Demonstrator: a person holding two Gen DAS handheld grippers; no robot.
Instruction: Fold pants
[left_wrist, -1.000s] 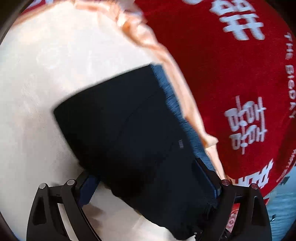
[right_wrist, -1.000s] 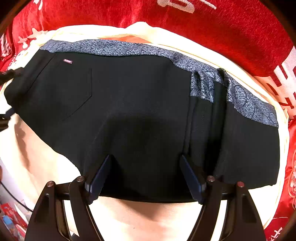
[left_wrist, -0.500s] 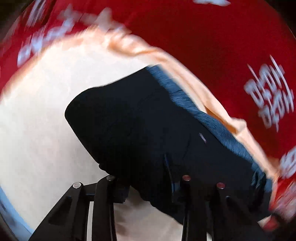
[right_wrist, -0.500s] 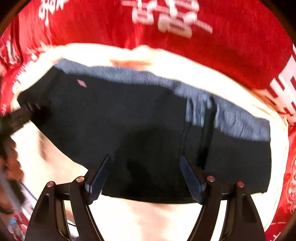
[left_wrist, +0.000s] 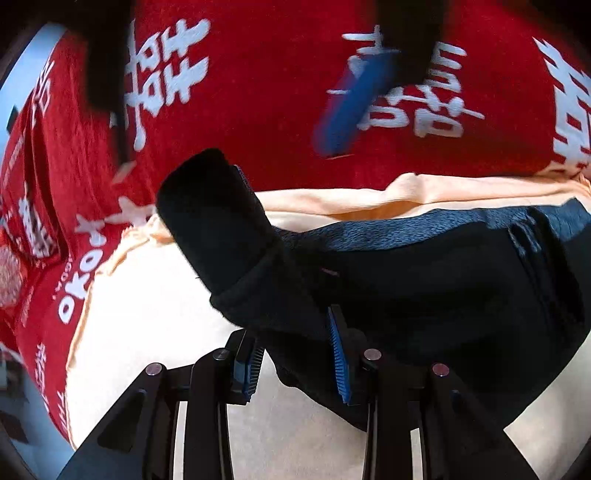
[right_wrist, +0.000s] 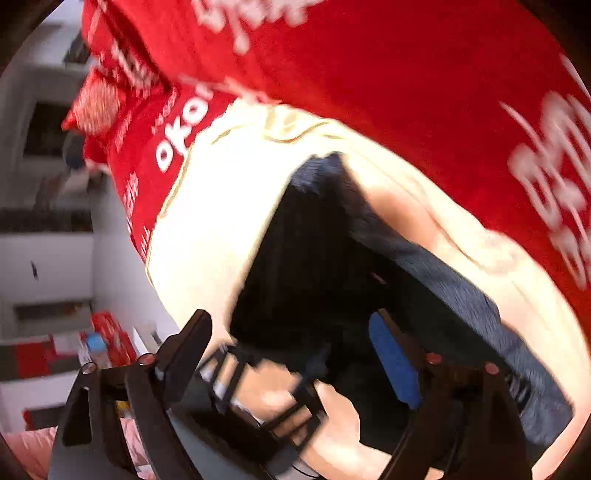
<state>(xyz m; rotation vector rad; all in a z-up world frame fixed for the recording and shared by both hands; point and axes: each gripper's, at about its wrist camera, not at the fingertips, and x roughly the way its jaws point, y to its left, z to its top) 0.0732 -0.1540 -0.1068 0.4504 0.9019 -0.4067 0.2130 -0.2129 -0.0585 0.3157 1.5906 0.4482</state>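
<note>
Right wrist view is motion-blurred; detail on the black pants (right_wrist: 317, 258) is hard to make out, and the lower part is hidden by the left tool (right_wrist: 266, 387) crossing the frame. Right tool (right_wrist: 295, 354): fingers set wide, nothing seen between them. In the left wrist view the left tool (left_wrist: 295, 354) is seen clamped on a lifted fold of the pants (left_wrist: 424, 295), one end raised; the blue patterned waistband (left_wrist: 388, 229) is sharp here only. Pants lie on a cream sheet (left_wrist: 147, 314) over a red blanket with white characters (left_wrist: 258, 92). Room shelving (right_wrist: 48, 221) is seen only in the right view, blurred.
</note>
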